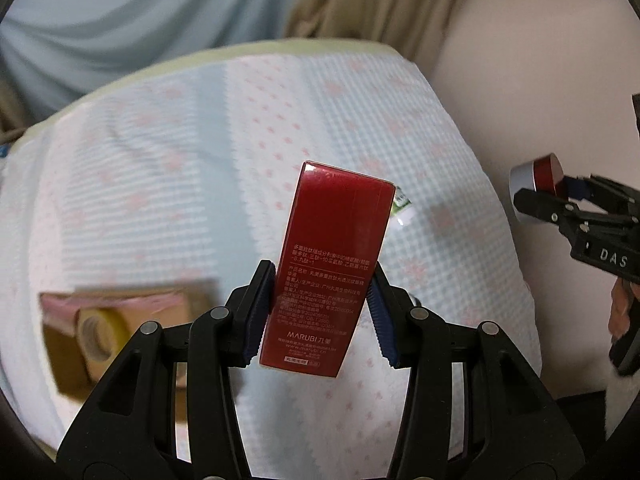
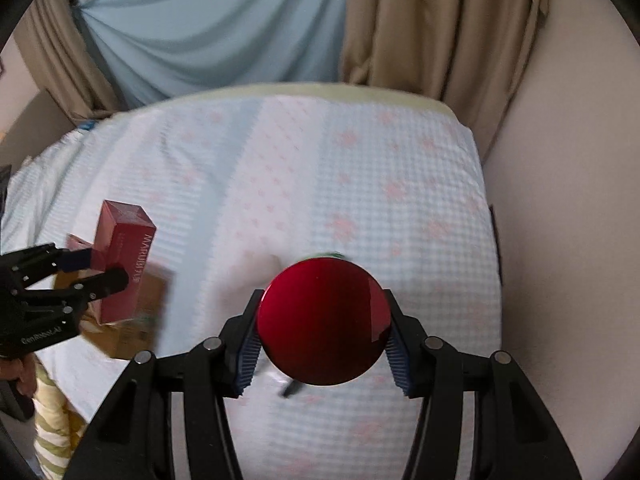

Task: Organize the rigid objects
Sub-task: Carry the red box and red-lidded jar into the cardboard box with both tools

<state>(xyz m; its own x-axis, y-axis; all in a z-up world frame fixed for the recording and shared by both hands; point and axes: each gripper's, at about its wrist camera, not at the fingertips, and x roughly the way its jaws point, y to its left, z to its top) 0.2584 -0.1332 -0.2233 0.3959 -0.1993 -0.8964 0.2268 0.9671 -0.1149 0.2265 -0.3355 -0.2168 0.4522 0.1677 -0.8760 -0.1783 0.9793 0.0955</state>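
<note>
1. While it hangs above the bed, the red box is clamped upright between the blue pads of the left gripper.
2. A round red-lidded jar is pinched by its sides in the right gripper, also clear of the bedding.
3. Below lies a pale checked quilt with pink motifs.
4. An open cardboard box holding a roll of tape sits at the quilt's left.

the left claw points down and squeezes a red box. the right claw points down too, tight on a round red jar.
</note>
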